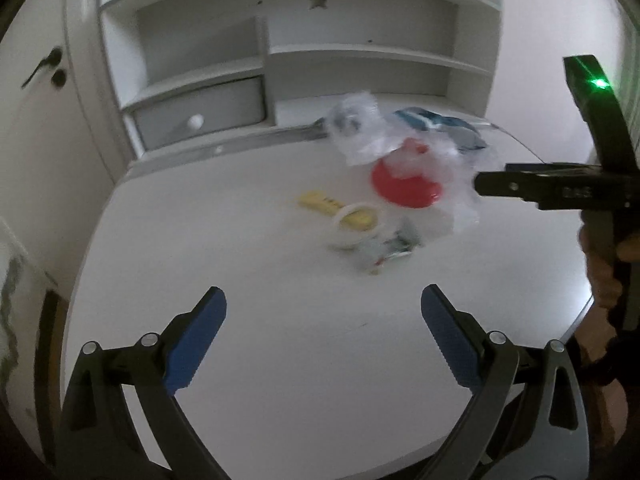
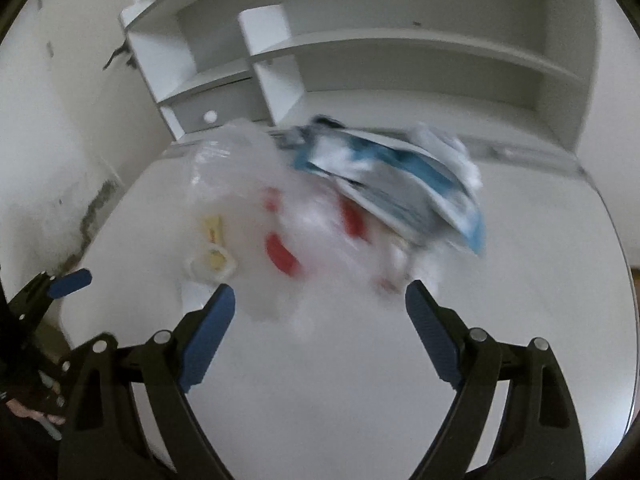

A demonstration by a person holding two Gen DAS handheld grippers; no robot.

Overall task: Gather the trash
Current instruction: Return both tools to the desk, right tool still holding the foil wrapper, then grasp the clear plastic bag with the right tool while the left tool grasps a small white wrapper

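Observation:
Trash lies in a blurred heap on the white desk. There is crumpled clear plastic, a red lid, a yellow wrapper, a white ring, a small crumpled wrapper and blue-white packaging. My left gripper is open and empty, short of the heap. My right gripper is open, its fingers at the near edge of the clear plastic, with the blue-white packaging beyond. The right gripper also shows in the left wrist view.
A white shelf unit with a grey drawer stands at the back of the desk. A door is at the left. The desk's edge runs along the right.

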